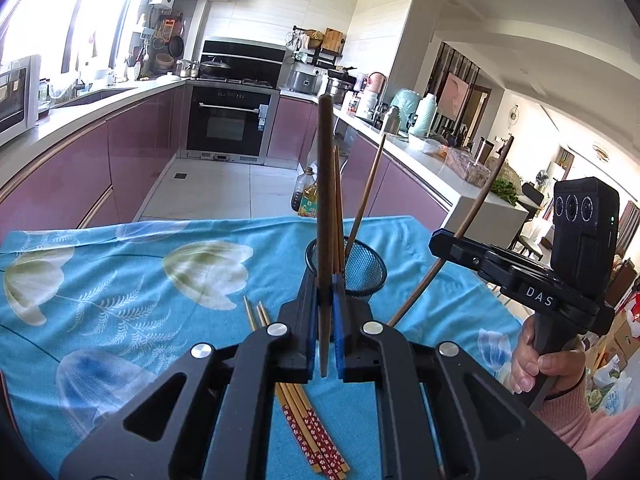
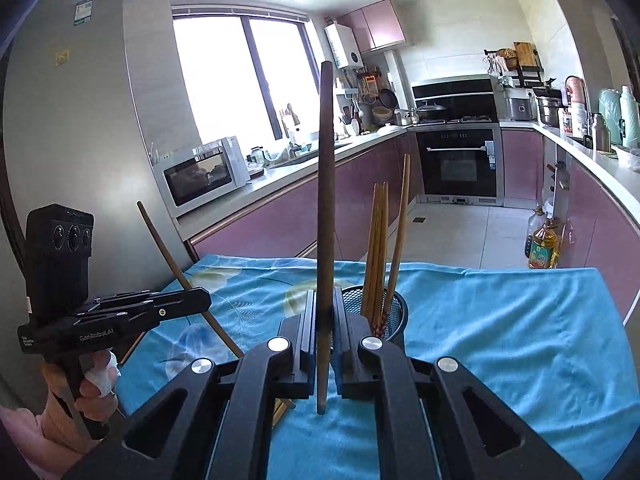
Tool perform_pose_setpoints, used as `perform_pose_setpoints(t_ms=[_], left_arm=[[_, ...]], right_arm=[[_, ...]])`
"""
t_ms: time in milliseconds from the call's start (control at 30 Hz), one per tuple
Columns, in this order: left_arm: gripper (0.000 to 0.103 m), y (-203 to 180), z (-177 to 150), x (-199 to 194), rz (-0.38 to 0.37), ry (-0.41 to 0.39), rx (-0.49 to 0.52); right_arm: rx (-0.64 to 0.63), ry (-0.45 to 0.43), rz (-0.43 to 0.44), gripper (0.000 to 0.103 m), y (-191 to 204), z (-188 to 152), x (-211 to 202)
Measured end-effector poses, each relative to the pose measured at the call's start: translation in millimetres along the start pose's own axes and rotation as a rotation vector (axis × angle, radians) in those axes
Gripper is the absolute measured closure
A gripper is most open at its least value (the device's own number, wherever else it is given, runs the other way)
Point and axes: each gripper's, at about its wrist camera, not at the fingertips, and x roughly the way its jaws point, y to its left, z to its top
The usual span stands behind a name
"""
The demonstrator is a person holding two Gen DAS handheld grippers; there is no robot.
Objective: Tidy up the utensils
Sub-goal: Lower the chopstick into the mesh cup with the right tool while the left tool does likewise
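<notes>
In the left wrist view my left gripper [image 1: 326, 282] is shut on a dark brown chopstick [image 1: 325, 184] that stands almost upright. Just beyond it is a black mesh holder [image 1: 362, 272] with several chopsticks [image 1: 366, 196] leaning inside. My right gripper [image 1: 438, 242], off to the right, grips another thin brown chopstick [image 1: 474, 220]. In the right wrist view my right gripper [image 2: 325, 294] is shut on a dark chopstick [image 2: 325, 184] beside the mesh holder [image 2: 394, 312]. My left gripper [image 2: 202, 296] holds its chopstick [image 2: 172, 256] at the left.
Several red-patterned chopsticks [image 1: 310, 428] and two pale ones [image 1: 256, 316] lie on the blue flowered cloth [image 1: 120, 280] under my left gripper. Beyond the table's far edge are purple kitchen cabinets [image 1: 80, 168], an oven [image 1: 228, 120] and oil bottles [image 1: 306, 196] on the floor.
</notes>
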Motion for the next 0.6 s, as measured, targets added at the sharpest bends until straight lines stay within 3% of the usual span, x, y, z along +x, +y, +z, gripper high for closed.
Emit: perform_pose_setpoints(t_ms=[600], left_arm=[[0.096,-17,60,-9,-0.022,-0.123,0.031]], right_arm=[[-0.037,-0.098,-0.013,0.097,-8,49,-7]])
